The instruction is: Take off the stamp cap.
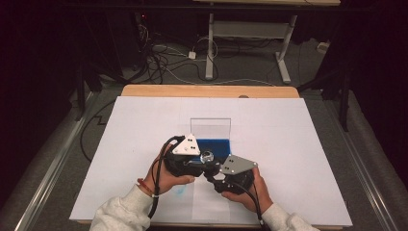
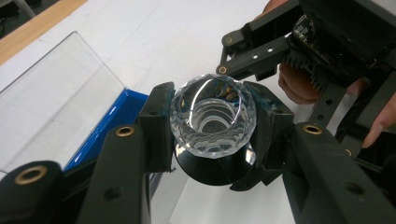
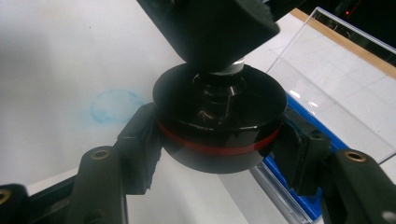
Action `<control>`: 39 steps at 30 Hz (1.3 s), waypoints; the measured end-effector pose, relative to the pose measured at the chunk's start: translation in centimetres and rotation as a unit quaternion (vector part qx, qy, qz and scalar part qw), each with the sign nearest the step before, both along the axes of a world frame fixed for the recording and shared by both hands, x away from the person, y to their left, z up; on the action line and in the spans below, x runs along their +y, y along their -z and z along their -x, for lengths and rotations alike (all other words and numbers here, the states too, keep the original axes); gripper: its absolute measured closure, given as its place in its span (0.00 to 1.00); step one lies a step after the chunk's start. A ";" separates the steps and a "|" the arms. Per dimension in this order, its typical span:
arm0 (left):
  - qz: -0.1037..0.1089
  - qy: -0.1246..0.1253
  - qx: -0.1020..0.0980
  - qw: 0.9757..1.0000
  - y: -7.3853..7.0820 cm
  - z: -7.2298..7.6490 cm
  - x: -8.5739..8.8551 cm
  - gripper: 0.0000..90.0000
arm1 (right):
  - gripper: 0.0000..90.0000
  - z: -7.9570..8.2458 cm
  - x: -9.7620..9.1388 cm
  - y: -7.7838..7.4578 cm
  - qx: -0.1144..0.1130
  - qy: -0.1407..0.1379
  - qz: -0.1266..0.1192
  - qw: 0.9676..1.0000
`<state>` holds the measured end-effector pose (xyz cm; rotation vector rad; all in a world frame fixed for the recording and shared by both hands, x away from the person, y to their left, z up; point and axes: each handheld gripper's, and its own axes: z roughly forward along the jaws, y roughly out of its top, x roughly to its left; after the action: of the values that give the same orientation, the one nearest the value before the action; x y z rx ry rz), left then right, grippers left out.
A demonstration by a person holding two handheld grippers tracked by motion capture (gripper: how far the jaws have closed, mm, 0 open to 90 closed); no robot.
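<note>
A clear faceted crystal knob [image 2: 213, 116] sits on top of a round black base with a red band [image 3: 219, 126]. My left gripper [image 2: 213, 128] is shut on the crystal knob, one pad on each side of it. My right gripper [image 3: 219, 148] is shut on the black base [image 2: 215, 171] just below. In the high view both grippers meet near the table's front middle, the left gripper [image 1: 199, 161] and right gripper [image 1: 215, 174] tip to tip around the crystal knob [image 1: 207, 156]. The object is held above the white sheet.
A clear plastic panel [image 1: 210, 126] stands upright on a blue tray [image 1: 215, 144] just beyond the grippers. A faint blue ring stain [image 3: 114, 106] marks the white sheet [image 1: 288, 144]. The wooden table edge [image 1: 207, 91] runs along the far side.
</note>
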<state>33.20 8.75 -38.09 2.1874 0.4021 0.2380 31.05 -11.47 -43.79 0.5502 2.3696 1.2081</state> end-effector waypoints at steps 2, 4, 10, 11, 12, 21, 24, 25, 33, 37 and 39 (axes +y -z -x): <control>-0.004 0.000 0.006 1.000 0.0 0.0 0.0 0.61 | 0.44 0.1 0.0 0.0 -0.001 0.000 0.003 1.000; -0.004 -0.002 0.010 1.000 0.0 0.0 0.0 0.61 | 0.44 0.1 0.1 0.0 -0.003 -0.003 0.010 1.000; -0.011 -0.002 0.017 1.000 0.0 -0.1 -0.1 0.61 | 0.44 0.1 0.0 0.0 0.001 -0.006 0.014 1.000; -0.011 -0.002 0.017 1.000 0.0 -0.1 -0.1 0.61 | 0.44 0.1 0.0 0.0 0.001 -0.006 0.014 1.000; -0.009 -0.003 0.022 1.000 0.0 -0.2 -0.1 0.61 | 0.44 0.1 0.0 0.1 0.001 -0.008 0.016 1.000; -0.010 -0.001 0.035 0.999 0.2 -0.3 -0.1 0.61 | 0.44 0.1 -0.1 0.2 0.003 -0.012 0.023 1.000; -0.009 0.000 0.037 0.999 0.2 -0.3 -0.1 0.61 | 0.44 0.2 -0.1 0.2 0.003 -0.012 0.024 1.000; -0.010 0.002 0.037 0.999 0.2 -0.3 -0.1 0.61 | 0.44 0.2 -0.1 0.2 0.001 -0.012 0.026 1.000; -0.006 0.002 0.042 0.999 0.3 -0.4 -0.1 0.61 | 0.44 0.3 -0.1 0.1 -0.002 -0.013 0.033 0.999; 0.021 0.000 0.057 0.998 0.3 -0.7 0.2 0.61 | 0.44 0.4 0.0 0.2 -0.008 -0.021 0.046 0.999; -0.006 -0.002 0.040 0.999 0.2 -0.7 -0.1 0.61 | 0.44 1.9 1.6 0.8 -0.032 -0.063 0.086 0.994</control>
<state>33.90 8.66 -38.31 2.2131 0.4510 0.1570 29.18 -9.89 -44.58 0.3067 2.4536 1.0426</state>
